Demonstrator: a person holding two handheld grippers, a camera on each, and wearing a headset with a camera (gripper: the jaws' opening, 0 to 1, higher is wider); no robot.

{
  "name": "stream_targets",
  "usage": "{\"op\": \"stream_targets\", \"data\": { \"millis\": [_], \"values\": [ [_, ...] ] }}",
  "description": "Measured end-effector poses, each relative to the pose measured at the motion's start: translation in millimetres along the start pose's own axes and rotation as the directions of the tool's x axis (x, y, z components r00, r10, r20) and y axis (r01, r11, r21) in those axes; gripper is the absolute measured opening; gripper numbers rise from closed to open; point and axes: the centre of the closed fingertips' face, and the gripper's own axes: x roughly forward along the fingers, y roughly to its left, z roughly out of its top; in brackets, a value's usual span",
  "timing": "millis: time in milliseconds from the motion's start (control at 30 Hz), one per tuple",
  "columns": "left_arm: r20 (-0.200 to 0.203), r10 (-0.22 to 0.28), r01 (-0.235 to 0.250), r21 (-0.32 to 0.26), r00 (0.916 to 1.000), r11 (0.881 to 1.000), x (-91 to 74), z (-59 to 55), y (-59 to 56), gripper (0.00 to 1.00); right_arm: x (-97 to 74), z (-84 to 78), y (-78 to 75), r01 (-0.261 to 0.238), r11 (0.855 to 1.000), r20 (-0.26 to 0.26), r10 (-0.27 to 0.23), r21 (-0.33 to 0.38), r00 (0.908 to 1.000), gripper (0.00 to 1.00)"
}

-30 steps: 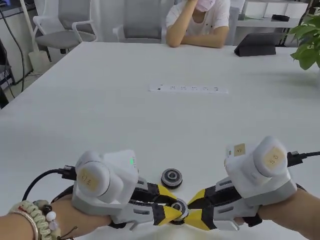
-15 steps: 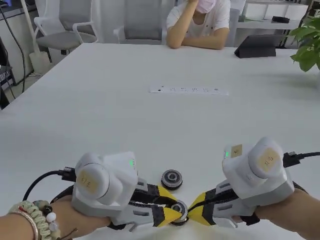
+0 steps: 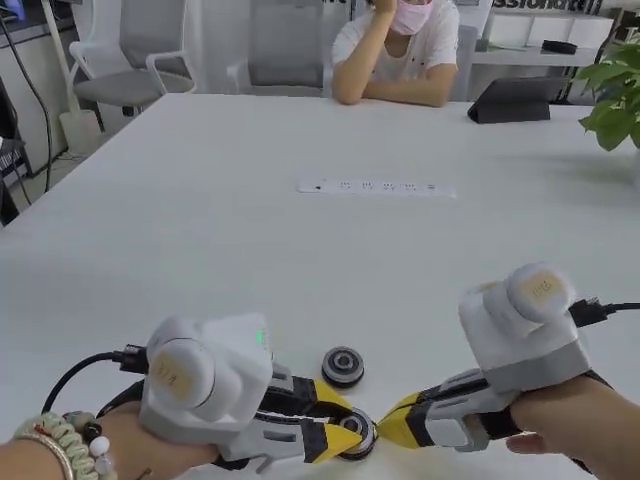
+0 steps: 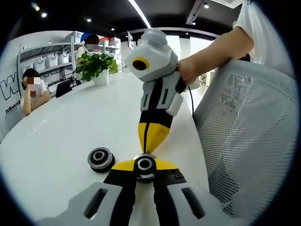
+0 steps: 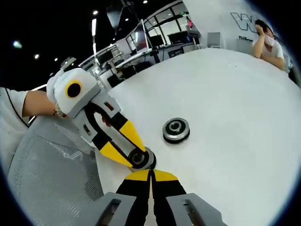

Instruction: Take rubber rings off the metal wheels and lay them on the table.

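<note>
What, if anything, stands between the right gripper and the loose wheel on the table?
Nothing visible does. Bare table lies between the right gripper and the loose wheel; the held wheel, in the left gripper, sits beside that line.

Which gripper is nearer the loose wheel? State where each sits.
Left. The left gripper lies just beside the loose wheel, clamped on a second wheel; the right gripper sits beyond that second wheel, farther off.

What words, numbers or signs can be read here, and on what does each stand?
"W": large letter on the wall, right gripper view.
Smaller lettering under it: too blurred to read.
Lettering at the head view's top edge: cut off, unreadable.
Marks on the yellow discs: too small to read.
</note>
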Motion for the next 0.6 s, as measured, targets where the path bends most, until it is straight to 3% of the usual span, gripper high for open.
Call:
{"op": "stream_targets", "data": {
  "millis": [200, 467, 600],
  "values": [
    [-0.004, 0.000, 0.000, -0.010, 1.0000, 1.000, -0.1, -0.1, -0.3, 0.08, -0.9, 1.2, 0.6, -0.024, 0.997, 0.028, 0.022, 0.071, 0.9994, 0.00],
    [-0.006, -0.002, 0.002, -0.012, 1.0000, 1.000, -0.5, -0.9, -0.9, 0.08, -0.8, 2.8, -0.5, -0.052, 0.981, 0.058, 0.042, 0.188, 0.9974, 0.00],
    [-0.008, -0.004, 0.004, -0.023, 1.0000, 1.000, -0.3, -1.0, -0.5, 0.08, -1.1, 5.5, 1.8, -0.068, 0.975, 0.062, 0.056, 0.211, 0.9965, 0.00]
  ]
}}
